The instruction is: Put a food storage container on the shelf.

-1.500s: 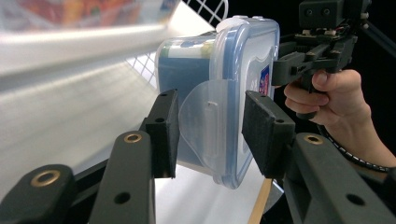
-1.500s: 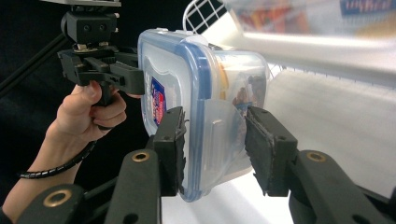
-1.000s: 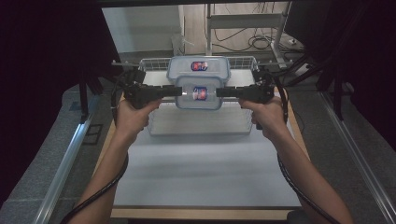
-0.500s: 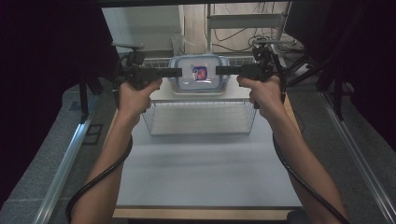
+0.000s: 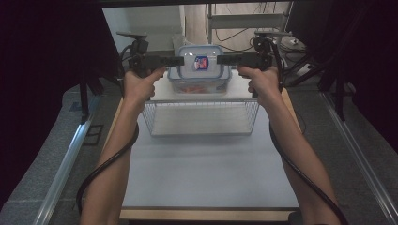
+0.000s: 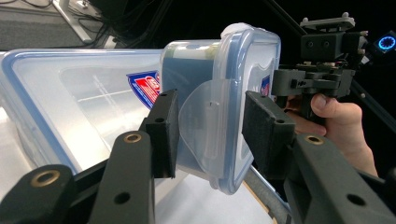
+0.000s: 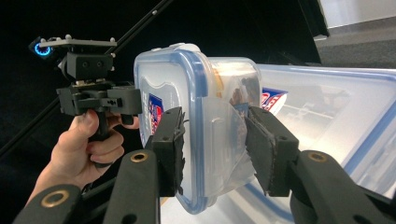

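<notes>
From my seat I see a pale table (image 5: 206,178) edged in wood, grey carpeted floor (image 5: 42,154) with metal rails (image 5: 65,159) either side, black curtains (image 5: 47,42), and cables (image 5: 244,9) behind.

Setting: a lab or recording studio, not a home. Black curtains (image 5: 51,61) hang on both sides of a plain white-topped table (image 5: 206,173) with a wooden edge. Metal rails (image 5: 65,159) run along the grey carpeted floor (image 5: 28,178) on either side. Behind the table, cables (image 5: 244,9) hang loose around a metal rack (image 5: 248,18). Dark stand legs (image 5: 328,70) rise at the right. On the table stands a wire basket (image 5: 202,117).
</notes>
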A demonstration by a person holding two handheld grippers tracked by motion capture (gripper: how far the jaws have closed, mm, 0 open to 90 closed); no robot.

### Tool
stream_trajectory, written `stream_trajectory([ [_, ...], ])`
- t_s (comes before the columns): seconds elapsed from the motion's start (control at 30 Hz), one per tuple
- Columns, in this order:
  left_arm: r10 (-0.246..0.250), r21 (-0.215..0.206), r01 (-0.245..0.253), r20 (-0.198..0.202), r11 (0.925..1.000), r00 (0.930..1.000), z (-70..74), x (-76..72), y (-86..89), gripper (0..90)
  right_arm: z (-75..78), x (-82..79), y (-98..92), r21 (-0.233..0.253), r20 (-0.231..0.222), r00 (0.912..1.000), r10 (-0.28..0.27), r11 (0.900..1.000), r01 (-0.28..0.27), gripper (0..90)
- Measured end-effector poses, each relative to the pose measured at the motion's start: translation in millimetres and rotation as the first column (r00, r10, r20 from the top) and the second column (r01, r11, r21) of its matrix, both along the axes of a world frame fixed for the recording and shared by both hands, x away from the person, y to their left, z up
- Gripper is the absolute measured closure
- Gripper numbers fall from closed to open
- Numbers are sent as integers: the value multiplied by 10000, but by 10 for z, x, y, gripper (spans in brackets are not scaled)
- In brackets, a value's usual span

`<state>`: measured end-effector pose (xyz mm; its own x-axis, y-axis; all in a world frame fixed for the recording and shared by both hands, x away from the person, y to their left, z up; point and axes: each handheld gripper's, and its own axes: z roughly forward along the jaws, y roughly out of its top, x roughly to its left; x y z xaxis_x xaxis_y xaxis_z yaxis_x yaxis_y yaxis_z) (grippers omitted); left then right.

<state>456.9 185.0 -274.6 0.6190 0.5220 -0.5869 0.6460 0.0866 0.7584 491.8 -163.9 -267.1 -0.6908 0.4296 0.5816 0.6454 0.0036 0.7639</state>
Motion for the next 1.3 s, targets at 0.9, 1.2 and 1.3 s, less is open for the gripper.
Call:
stream_trajectory([
  [0.9,748,-472,-753,-136,9960,9971,-177,165,12,573,-69,232,81,-257,-277,9959,-866,9960,859,538],
  [1.2,735,-588,-742,-138,9955,9972,-201,124,32,558,-29,244,143,-621,106,9913,-1312,9894,1316,552],
  [1.3,806,-582,-812,-132,9950,9967,-201,112,32,554,-21,252,171,-658,147,9899,-1409,9877,1416,552],
])
